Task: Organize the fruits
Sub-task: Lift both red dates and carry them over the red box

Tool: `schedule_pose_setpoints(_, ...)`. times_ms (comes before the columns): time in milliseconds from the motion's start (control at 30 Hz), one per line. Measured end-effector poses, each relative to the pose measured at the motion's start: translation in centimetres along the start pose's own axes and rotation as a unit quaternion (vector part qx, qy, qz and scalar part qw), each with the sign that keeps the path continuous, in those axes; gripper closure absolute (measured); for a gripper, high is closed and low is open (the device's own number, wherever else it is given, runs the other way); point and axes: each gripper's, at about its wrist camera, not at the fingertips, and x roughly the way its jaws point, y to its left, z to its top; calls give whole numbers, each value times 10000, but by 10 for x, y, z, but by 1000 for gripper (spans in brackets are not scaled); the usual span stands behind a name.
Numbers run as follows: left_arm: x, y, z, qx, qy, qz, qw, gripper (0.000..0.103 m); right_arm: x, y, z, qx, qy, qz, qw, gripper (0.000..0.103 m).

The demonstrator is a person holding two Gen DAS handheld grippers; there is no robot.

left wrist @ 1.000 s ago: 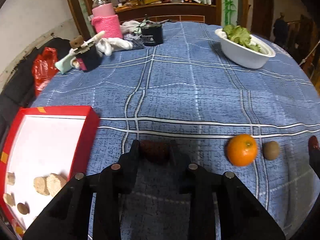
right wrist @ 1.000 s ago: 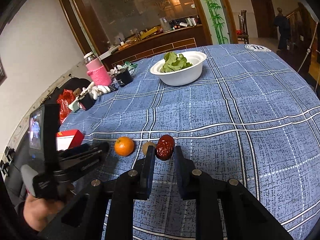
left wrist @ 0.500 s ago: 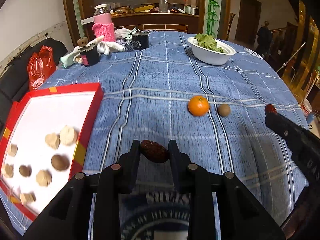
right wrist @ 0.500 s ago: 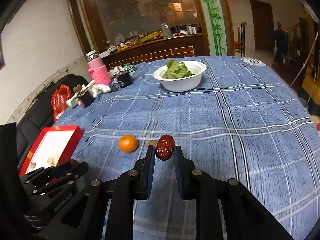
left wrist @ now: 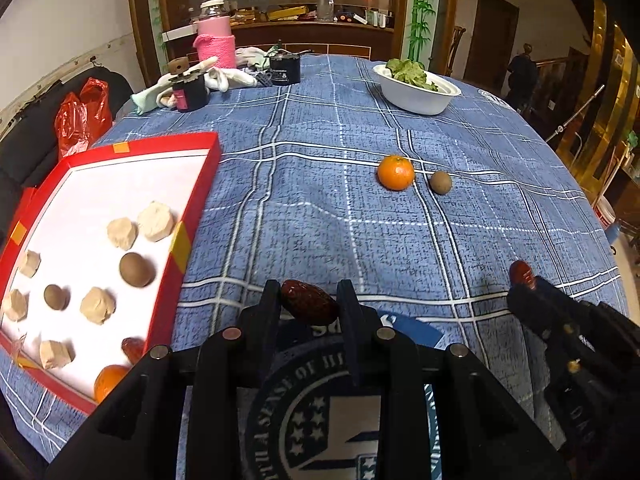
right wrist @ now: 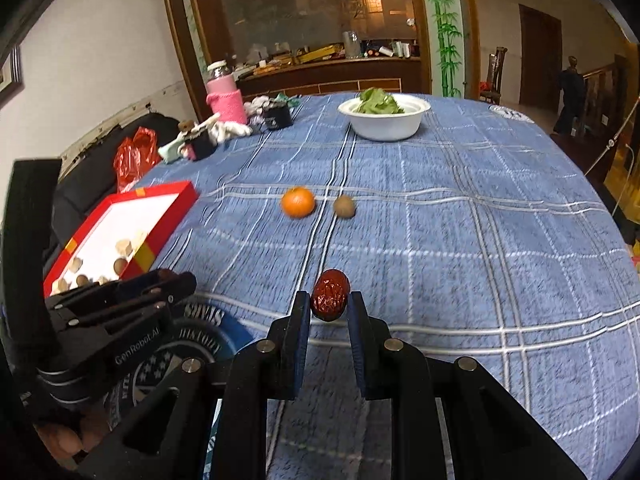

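Note:
My left gripper [left wrist: 309, 300] is shut on a dark red date [left wrist: 308, 301] and holds it above the near edge of the blue checked table, right of the red tray [left wrist: 200, 200]. My right gripper [right wrist: 330, 308] is shut on a second red date [right wrist: 330, 294], also lifted above the table; it shows in the left wrist view [left wrist: 524, 276] at the right. An orange [left wrist: 396, 172] and a small brown kiwi [left wrist: 440, 182] lie side by side on the table further out. The tray holds pale chunks, brown balls, a date and an orange.
A white bowl of greens [left wrist: 416, 88] stands at the back right. A pink-sleeved jar [left wrist: 214, 40], a black cup [left wrist: 285, 70], a small dark jar [left wrist: 188, 92] and white gloves crowd the back left. A red bag [left wrist: 84, 116] hangs beyond the table's left edge.
Both grippers have pulled back toward me and risen with their dates. The orange and kiwi now sit farther away, and more of the red tray has come into view.

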Motion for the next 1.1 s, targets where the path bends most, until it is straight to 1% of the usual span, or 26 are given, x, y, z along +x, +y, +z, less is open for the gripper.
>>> schedule_pose_setpoints(233,-10,19,-2,-145,-68,5,9999,77,0,22,-3,-223,68,116,9997,84)
schedule_pose_setpoints(400,-17,39,-1,-314,-134,77,9994,77,2,41,-2,-394,109,255,9988,84)
schedule_pose_setpoints(700,-25,96,1,-795,-236,409,9957,77,7,85,7,-723,74,566,9957,84)
schedule_pose_setpoints(833,-27,125,1,-1031,-284,586,9925,77,11,115,12,-938,46,771,9926,84)
schedule_pose_setpoints(1100,-29,171,4,-1357,-371,853,9864,77,19,168,23,-1257,-14,1099,9860,84)
